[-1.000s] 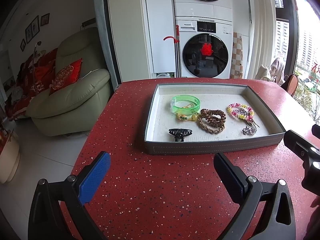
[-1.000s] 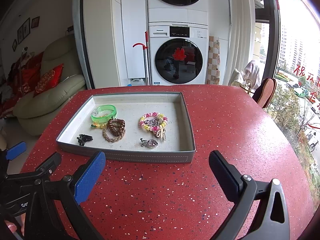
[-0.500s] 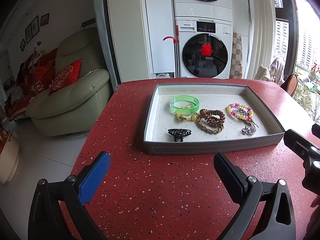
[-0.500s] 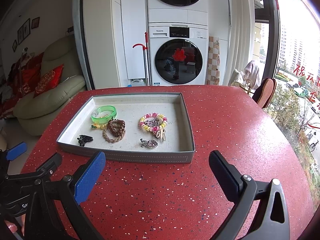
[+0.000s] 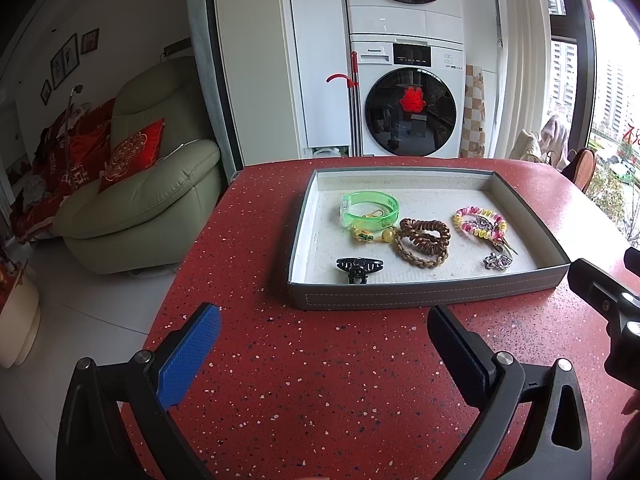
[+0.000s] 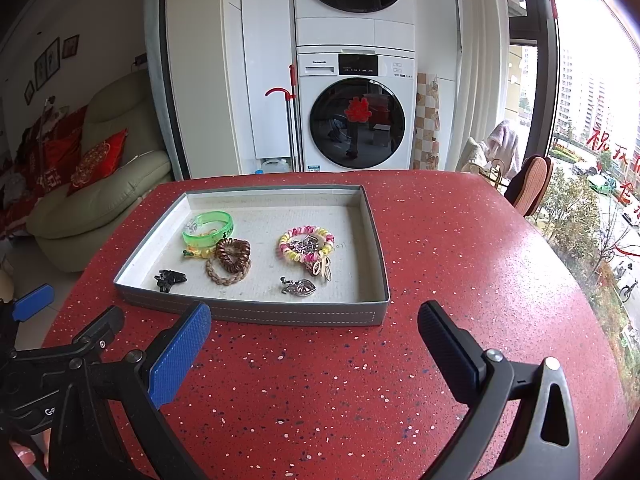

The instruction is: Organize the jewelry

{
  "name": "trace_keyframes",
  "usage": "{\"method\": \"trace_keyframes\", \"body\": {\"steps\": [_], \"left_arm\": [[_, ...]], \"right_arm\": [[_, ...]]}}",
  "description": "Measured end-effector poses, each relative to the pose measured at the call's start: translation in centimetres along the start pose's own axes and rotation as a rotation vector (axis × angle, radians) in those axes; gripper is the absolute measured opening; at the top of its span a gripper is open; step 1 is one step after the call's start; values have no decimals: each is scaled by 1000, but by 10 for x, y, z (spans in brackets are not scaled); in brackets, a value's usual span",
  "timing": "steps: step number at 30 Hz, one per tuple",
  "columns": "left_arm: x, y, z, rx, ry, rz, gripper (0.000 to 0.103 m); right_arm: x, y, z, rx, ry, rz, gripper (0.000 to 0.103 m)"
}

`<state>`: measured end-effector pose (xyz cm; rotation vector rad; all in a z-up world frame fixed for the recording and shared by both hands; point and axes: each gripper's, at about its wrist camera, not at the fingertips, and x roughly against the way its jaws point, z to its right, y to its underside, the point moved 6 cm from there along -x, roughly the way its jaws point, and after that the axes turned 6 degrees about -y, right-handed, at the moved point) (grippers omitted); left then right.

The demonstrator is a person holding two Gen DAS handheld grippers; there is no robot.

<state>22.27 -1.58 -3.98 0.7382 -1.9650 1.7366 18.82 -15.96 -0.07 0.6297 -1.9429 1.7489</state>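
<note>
The jewelry lay loose in a shallow grey tray [image 5: 424,294] on the red speckled tabletop [image 5: 320,380]. The green bangle [image 5: 370,210] looked stiff and light, probably slick plastic, best pinched across its band at the near rim; it lay on its side with its opening facing up and its wider span running left to right. Just beside it the brown spiral tie [image 5: 424,234] rested on a braided band [image 5: 420,256], both soft and springy (likely to squash under the pads). The black claw clip [image 5: 359,267] had its long axis parallel to the tray's near wall, teeth towards the camera. The pink and yellow coil [image 6: 306,244] and the silver charm [image 6: 302,287] seemed small and fiddly. The left gripper [image 5: 324,356] and right gripper [image 6: 314,354] were both spread wide and empty, short of the tray.
</note>
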Motion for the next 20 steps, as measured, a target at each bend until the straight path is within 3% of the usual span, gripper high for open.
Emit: {"method": "trace_keyframes", "body": {"steps": [20], "left_arm": [[-2,4,1,-5,4,-12,103]], "right_arm": [[0,1,0,-2,-1,-2,103]]}}
